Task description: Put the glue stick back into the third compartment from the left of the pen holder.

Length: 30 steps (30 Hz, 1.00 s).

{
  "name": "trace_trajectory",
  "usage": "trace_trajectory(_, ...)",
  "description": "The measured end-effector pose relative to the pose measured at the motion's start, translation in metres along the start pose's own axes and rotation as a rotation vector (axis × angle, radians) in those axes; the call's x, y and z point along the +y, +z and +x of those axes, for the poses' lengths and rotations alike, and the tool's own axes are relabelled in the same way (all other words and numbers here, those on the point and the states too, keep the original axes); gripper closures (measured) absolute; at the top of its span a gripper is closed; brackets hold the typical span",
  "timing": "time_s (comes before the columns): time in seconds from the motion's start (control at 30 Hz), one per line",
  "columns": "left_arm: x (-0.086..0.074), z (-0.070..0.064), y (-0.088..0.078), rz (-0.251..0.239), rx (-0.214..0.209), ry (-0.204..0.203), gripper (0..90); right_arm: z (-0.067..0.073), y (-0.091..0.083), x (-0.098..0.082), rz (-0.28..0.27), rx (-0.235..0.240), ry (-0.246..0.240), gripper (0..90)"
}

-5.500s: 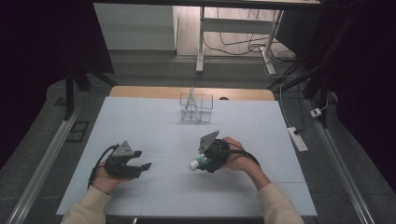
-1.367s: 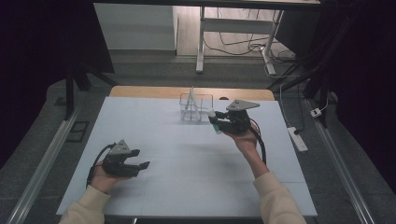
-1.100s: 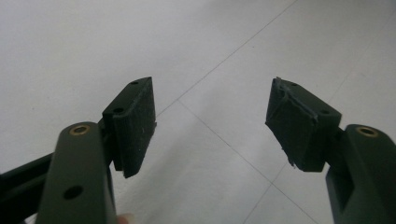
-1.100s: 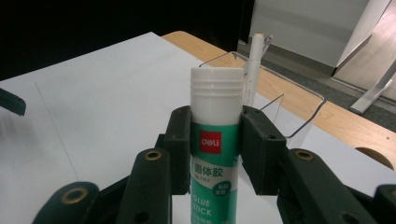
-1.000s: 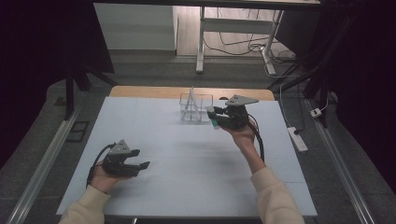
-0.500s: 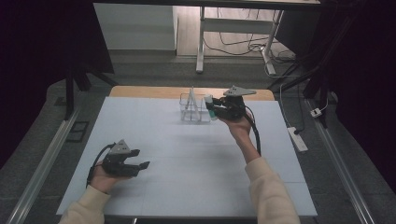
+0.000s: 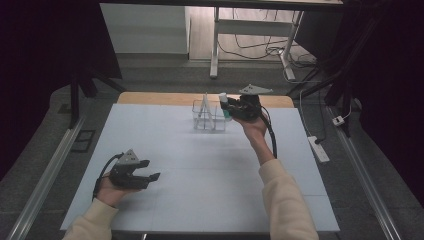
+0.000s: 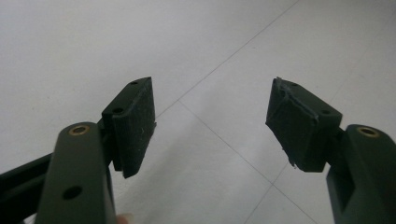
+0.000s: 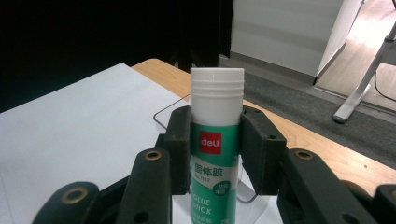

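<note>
L gripper (image 7: 145,176) rests at approx. 7 o'clock on the table (image 7: 200,170), jaws spread w/ nothing between; R gripper (image 7: 229,106) at approx. 1 o'clock pinches the upright glue stick (image 9: 216,144) just beside the clear organizer (image 7: 209,116).

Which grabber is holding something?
The right gripper, up by the clear holder: its jaws squeeze a green glue stick with a white cap. The left gripper has nothing between its open jaws.
</note>
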<state>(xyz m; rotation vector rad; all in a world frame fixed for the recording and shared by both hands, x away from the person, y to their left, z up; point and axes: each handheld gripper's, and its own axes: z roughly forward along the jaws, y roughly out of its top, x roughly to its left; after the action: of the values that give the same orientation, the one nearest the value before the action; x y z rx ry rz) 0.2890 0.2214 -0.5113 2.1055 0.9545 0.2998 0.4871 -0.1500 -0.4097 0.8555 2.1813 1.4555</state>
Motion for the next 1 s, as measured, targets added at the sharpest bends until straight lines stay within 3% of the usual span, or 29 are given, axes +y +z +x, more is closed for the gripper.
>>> trace_trajectory(0.5, 0.000, 0.000, 0.000, -0.003, -0.006, -0.002, 32.6, -0.008, 0.028, 0.006, -0.015, -0.023, 0.030, 64.3)
trace_trajectory(0.77, 0.000, 0.000, 0.001, 0.003, -0.005, 0.004, 32.6, -0.017, 0.041, -0.002, -0.051, -0.031, 0.049, 64.2)
trace_trajectory(1.0, 0.000, 0.001, 0.001, 0.003, -0.004, -0.002, 32.6, -0.024, 0.051, -0.011, -0.048, -0.032, 0.073, 64.1)
